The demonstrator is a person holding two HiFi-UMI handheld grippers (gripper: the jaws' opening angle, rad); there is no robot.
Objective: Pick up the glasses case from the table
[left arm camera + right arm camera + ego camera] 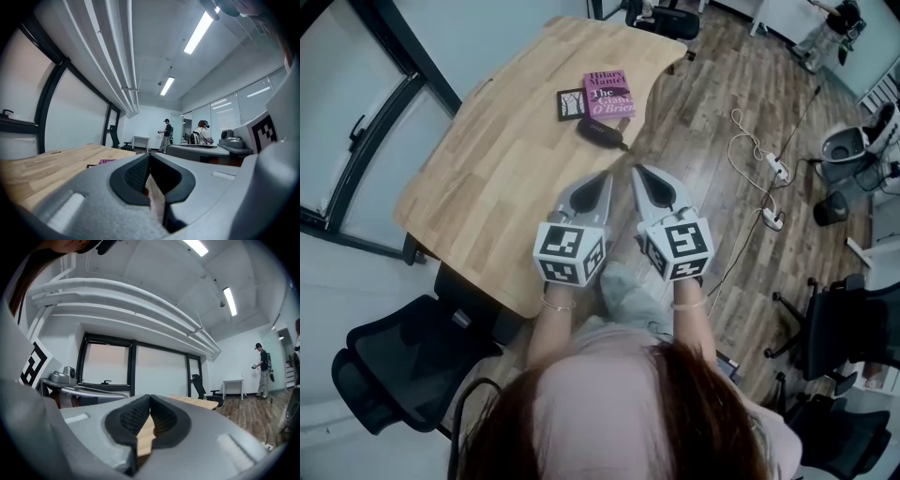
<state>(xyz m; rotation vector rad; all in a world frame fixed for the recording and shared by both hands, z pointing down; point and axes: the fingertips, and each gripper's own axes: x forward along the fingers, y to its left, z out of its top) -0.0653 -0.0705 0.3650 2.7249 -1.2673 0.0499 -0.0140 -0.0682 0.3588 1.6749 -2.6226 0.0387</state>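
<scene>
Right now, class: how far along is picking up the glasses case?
Nothing is done yet: the glasses case lies on the table by the pink book. The left gripper and right gripper, shut and empty, are short of it. Left: reach, grip, lift.

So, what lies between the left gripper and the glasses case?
Nothing: the head view shows only bare tabletop between the left gripper and the glasses case.

The head camera looked steeply down over the wearer's hair onto the table, the floor, the left gripper and the right gripper close below. Each gripper camera rode low behind its own jaws, facing level across the room, the jaws very near. Both gripper views shared the table top and a distant standing person, and each caught the other gripper at its edge.
</scene>
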